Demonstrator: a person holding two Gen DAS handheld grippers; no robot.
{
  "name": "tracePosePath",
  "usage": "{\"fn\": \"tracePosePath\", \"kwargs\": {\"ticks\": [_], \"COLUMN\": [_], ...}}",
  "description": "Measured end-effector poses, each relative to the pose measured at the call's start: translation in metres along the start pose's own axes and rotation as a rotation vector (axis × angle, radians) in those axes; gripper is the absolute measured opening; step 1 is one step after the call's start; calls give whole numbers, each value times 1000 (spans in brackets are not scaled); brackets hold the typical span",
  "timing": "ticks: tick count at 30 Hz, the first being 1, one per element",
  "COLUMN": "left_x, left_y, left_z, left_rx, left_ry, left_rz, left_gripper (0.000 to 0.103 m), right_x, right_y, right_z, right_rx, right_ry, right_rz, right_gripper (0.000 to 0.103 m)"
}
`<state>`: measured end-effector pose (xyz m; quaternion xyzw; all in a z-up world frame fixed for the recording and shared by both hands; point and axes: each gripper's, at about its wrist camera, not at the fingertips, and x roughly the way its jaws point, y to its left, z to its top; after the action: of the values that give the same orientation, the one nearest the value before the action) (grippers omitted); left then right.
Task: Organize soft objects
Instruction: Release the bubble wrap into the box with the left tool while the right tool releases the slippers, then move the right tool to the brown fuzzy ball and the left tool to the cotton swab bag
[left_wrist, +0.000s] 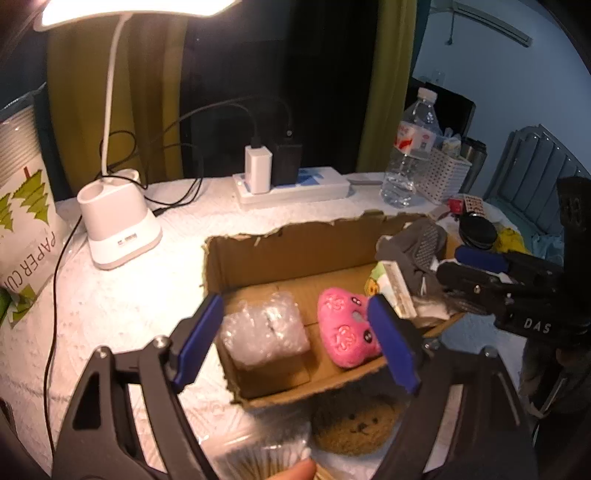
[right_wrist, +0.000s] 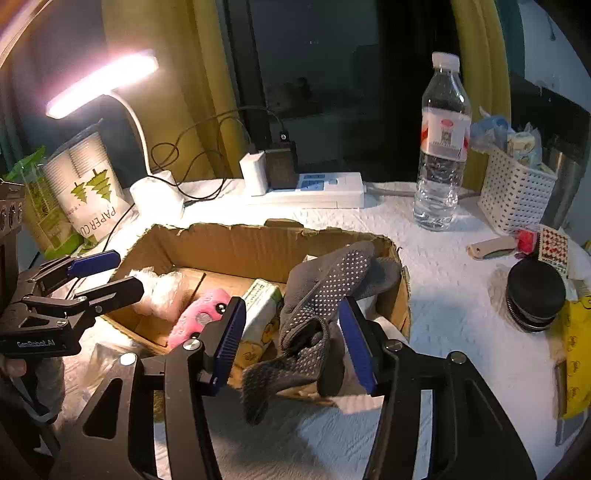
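Note:
A torn cardboard box (left_wrist: 258, 258) holds a bubble-wrap packet (left_wrist: 264, 334), a pink plush (left_wrist: 347, 328) and a tissue pack (left_wrist: 391, 291). My left gripper (left_wrist: 295, 343) hangs open over the box's near side with nothing between its fingers; it also shows in the right wrist view (right_wrist: 107, 275). A grey dotted glove (right_wrist: 321, 306) lies draped over the box's (right_wrist: 229, 243) near rim, between the open fingers of my right gripper (right_wrist: 291, 343), which do not press on it. A brown plush (left_wrist: 354, 424) lies on the table in front of the box.
Behind the box stand a white desk lamp (left_wrist: 118, 229), a power strip (left_wrist: 291, 188) with chargers, a water bottle (right_wrist: 441, 147) and a white basket (right_wrist: 517, 192). A paper-cup bag (left_wrist: 22, 206) is at the left; a black round case (right_wrist: 535, 295) and a yellow packet (right_wrist: 572, 365) at the right.

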<state>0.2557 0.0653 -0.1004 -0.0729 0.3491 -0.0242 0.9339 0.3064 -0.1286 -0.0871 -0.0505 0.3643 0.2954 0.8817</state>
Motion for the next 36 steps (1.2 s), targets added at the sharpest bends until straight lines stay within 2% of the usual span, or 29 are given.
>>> {"fn": "tracePosePath", "kwargs": {"ticks": [18,36], "left_x": [-49,-71], "left_y": [3,31], "left_z": [-20,-64], "left_rx": [-10,-78], "left_ry": [-55,-40], "left_rz": [-26,-17], "left_gripper": [82,82], "right_x": [-42,-34], "right_y": [38,86], "right_z": [-12,-40], "right_rx": [-37,-83], "right_ry": [-37,24], "right_rz": [30,65], "right_gripper": [56,56]}}
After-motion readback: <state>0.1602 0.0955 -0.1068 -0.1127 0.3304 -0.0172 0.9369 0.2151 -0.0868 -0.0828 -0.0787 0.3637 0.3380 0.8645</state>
